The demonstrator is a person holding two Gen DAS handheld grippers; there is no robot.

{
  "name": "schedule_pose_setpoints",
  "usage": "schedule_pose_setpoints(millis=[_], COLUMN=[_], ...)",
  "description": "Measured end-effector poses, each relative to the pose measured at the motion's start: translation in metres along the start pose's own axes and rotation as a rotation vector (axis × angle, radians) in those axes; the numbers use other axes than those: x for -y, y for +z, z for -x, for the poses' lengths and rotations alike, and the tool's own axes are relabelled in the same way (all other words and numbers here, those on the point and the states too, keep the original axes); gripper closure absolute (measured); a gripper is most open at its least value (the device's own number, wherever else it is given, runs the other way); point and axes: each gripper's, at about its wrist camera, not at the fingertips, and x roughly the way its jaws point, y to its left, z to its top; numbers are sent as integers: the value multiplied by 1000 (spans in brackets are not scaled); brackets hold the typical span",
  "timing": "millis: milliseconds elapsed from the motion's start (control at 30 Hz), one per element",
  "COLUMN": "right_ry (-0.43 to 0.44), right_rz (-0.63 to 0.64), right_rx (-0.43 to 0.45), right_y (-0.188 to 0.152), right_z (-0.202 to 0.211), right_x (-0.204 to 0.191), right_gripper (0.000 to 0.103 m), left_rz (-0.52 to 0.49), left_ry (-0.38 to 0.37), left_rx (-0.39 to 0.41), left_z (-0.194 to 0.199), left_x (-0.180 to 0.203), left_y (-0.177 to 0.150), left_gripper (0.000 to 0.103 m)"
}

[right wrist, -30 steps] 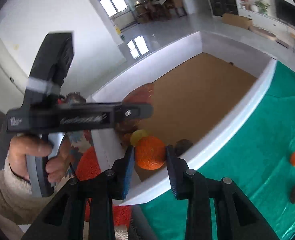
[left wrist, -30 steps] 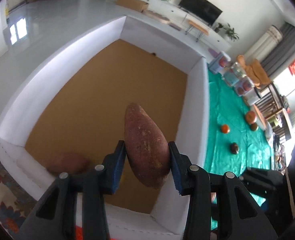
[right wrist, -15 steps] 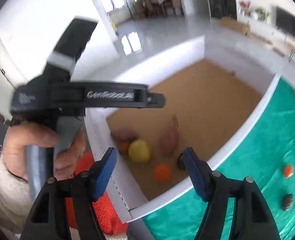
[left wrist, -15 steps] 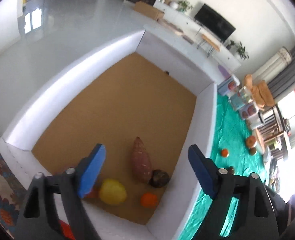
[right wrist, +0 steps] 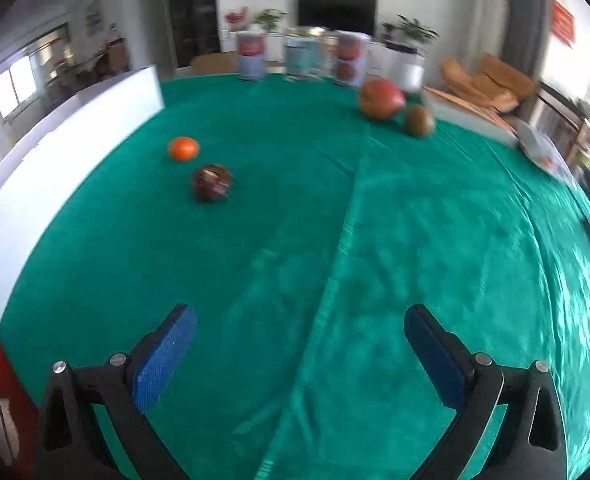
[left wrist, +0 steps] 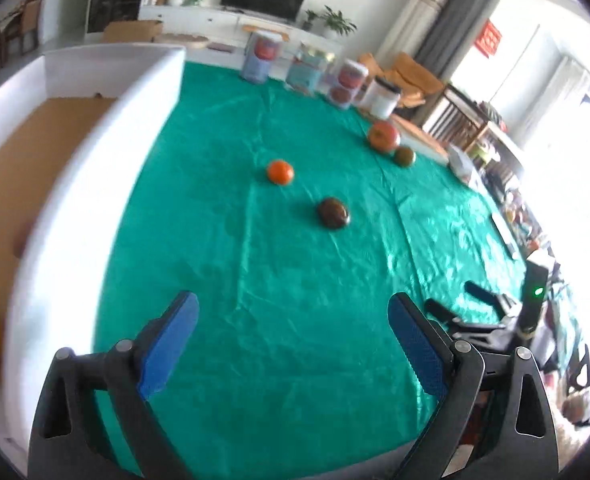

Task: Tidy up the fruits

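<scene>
Over the green cloth [right wrist: 335, 240], the left gripper [left wrist: 291, 344] and right gripper [right wrist: 299, 356] both hang wide and empty. Four fruits lie loose: an orange [right wrist: 183, 148] and a dark round fruit [right wrist: 211, 182] near the white box [left wrist: 75, 184] at left, a large red fruit [right wrist: 381, 99] touching a brownish one [right wrist: 418, 121] far right. Round fruit could roll from a careless pinch; the touching pair may knock each other. Blur makes the dark fruit's kind uncertain.

The left claw [left wrist: 291, 332] and right claw [right wrist: 300, 344] have black frames, silver screws and textured blue pads.
</scene>
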Motion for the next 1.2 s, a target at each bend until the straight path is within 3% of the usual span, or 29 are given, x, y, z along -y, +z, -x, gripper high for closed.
schedule_pose_setpoints(millis=[133,200,333,433,567,833,933,1100,1167,1200], right_ry=[-77,-111,-123,-119,-141,-135,-132,-125,-121,-119], right_rz=[-126,-148,-186,-191,-160,-156,-152,-146,-141,-139], right_rx=[27,34,10,3,-18,-17,-17,-17,-16,-16], right_y=[-12,-10,-7,-6,-12,-15,-14,-15,-15,-15], right_z=[9,5,-9,-17,-18,-15,-15,-15,-14,-14], right_x=[53,60,71,67,62,59,59,58,58,57], right_gripper=[0,0,0,0,0,0,0,0,0,0], left_rz=[-91,-121,-186,-175,-209,-205,-179,-178,-153,-151], left_ry=[88,122,191,202,242,240,128,165,165,165], left_rx=[-35,-29,-7,-27,5,-12,-23,16,-13,-26], left_z=[-59,-77,-96,-109,-108,-112,-117,-145,-160,-166], left_x=[25,31,42,40,44,48,59,76,75,74], left_y=[-7,-4,-3,-6,-13,-10,13,56,61,59], left_gripper=[7,7,7,7,7,2,3,4,13,26])
